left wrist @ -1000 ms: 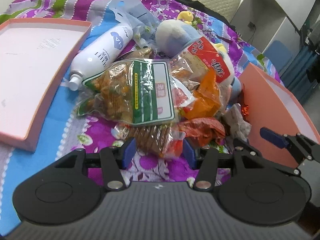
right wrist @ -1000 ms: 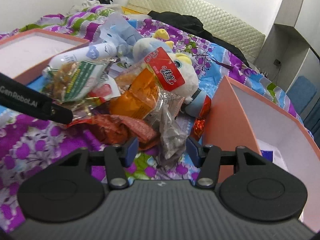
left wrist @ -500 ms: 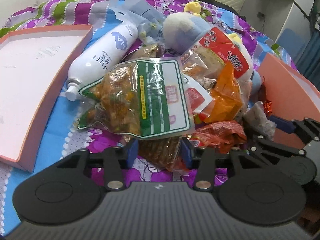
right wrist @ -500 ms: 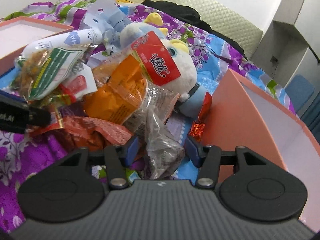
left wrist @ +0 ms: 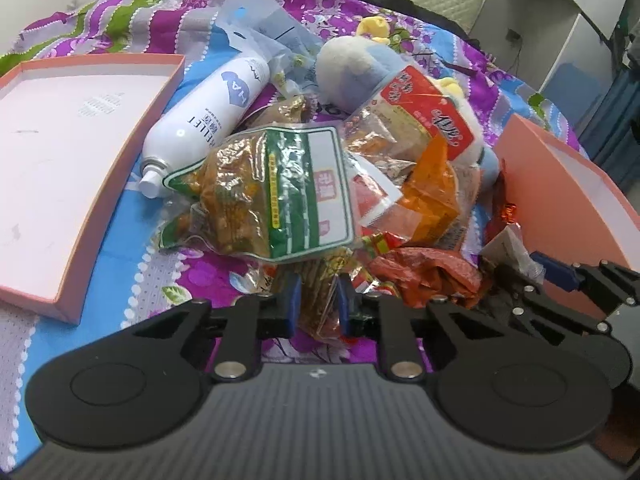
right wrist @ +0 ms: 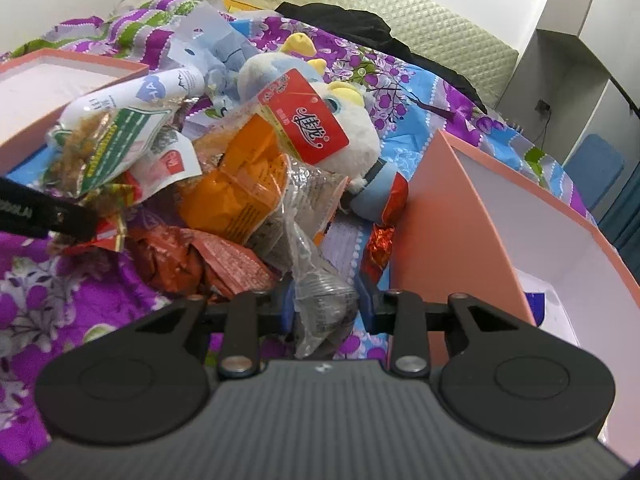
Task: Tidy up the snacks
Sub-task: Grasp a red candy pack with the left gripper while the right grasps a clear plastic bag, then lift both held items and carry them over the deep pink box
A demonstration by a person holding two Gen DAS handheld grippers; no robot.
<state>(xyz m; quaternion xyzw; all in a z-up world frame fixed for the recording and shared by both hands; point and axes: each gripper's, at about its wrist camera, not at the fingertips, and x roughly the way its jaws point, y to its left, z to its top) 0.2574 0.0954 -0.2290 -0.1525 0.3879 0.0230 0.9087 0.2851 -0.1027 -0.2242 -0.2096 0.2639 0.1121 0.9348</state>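
Snack packets lie heaped on a flowered bedspread. My left gripper point(left wrist: 318, 300) is closing, and its blue pads pinch a clear packet of brown snacks point(left wrist: 320, 292) at the near edge of the heap, under a green-labelled bag point(left wrist: 272, 192). My right gripper point(right wrist: 325, 306) is also closing, with a clear greyish packet point(right wrist: 320, 292) squeezed between its pads beside the pink box point(right wrist: 460, 220). An orange pack point(right wrist: 240, 192), a red-labelled bag point(right wrist: 304, 120) and a crumpled red wrapper point(right wrist: 224, 260) fill the middle. The left gripper's finger point(right wrist: 60, 216) shows at the left edge of the right wrist view.
A shallow pink lid point(left wrist: 60, 160) lies to the left. A white spray bottle point(left wrist: 208, 116) and a plush toy point(left wrist: 352, 72) rest behind the snacks. A red foil sweet point(right wrist: 380, 244) sits against the pink box. White shelving stands at the far right.
Both grippers pushed forward into the heap and narrowed their jaws. The left closed onto the brown snack packet, the right onto the clear greyish packet.
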